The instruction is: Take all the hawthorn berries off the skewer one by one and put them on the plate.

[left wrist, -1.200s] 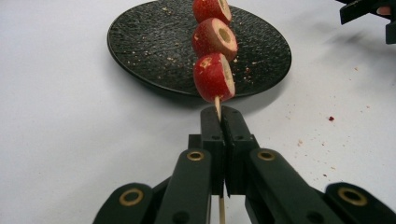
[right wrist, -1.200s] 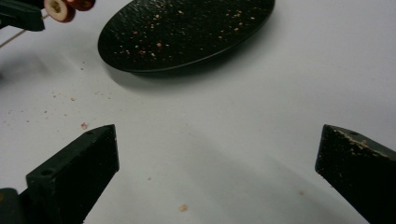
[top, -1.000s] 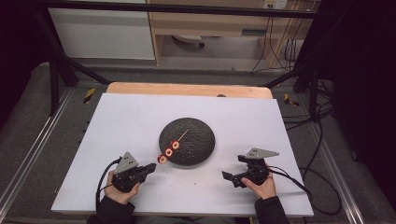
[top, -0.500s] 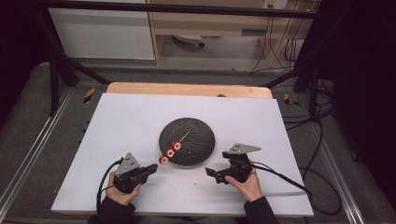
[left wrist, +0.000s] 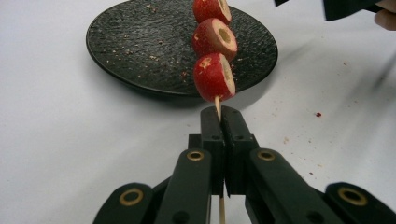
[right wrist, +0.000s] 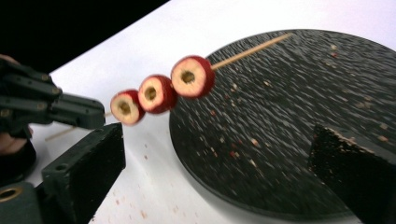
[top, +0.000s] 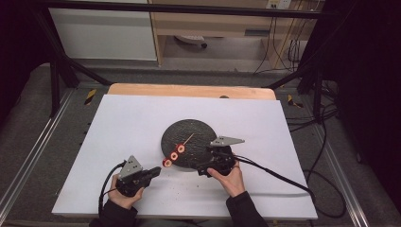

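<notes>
The left gripper [top: 152,172] is clamped tight on the near end of one thin wooden skewer [left wrist: 217,106]; in the left gripper view its two black jaws meet around the stick just below the lowest fruit. The skewer carries three red hollowed fruit pieces [left wrist: 214,77], each with a pale cored middle, spaced closely in a row. In the high view the fruit [top: 174,155] hangs over the near-left rim of one round black plate [top: 198,130], and the bare pointed end of the stick reaches up over the plate's centre.

The right gripper [top: 204,169] sits at the plate's near-right edge, just across from the fruit. Its jaws stand wide apart and have just been closing a little, with nothing pressed between them; in the right gripper view [right wrist: 215,154] the two black fingers frame the plate's rim, and the three fruit pieces lie ahead and to the left, apart from them.

The plate's surface is dusted with small crumbs, and a few red specks lie on the white tabletop [top: 127,123] around it. Between the two grippers nothing stands in the way except the skewer itself. One cable trails from each gripper across the table towards the person's sleeves.
</notes>
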Demonstrator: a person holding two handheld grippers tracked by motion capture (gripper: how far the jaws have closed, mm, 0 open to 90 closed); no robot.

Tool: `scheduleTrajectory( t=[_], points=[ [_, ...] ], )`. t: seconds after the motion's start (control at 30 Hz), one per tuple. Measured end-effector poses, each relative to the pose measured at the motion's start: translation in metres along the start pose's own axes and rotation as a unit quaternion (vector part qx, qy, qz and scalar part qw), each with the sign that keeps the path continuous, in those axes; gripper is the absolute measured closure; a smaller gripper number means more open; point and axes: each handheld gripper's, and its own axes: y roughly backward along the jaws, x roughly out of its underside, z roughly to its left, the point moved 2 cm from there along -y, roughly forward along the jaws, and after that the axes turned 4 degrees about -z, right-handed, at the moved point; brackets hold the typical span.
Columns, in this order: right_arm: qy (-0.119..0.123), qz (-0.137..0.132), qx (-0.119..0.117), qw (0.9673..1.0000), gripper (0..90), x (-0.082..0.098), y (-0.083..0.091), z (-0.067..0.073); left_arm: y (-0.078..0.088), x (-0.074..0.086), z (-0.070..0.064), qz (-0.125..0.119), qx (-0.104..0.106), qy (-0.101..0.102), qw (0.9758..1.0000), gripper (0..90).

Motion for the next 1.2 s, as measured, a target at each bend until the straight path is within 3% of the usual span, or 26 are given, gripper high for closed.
scheduleTrajectory(
  t=[0.2,0.47,0.87,1.2],
  points=[
    [-0.02,-0.011,-0.004,0.9997,12.6,-0.007,-0.013,0.004,-0.001,0.0,-0.003,0.001,0.004,-0.003,1.0,88.3],
    [-0.051,-0.026,-0.015,0.9983,28.7,-0.013,-0.026,0.003,-0.003,0.0,-0.007,0.0,0.007,-0.008,0.9999,88.3],
    [-0.084,-0.031,-0.016,0.9958,47.4,-0.011,-0.036,-0.002,-0.005,-0.001,-0.013,-0.005,0.008,-0.013,0.9999,88.3],
    [-0.113,-0.034,-0.028,0.9926,56.3,-0.011,-0.039,-0.001,-0.006,-0.001,-0.014,-0.008,0.006,-0.011,0.9999,88.3]
  ],
)
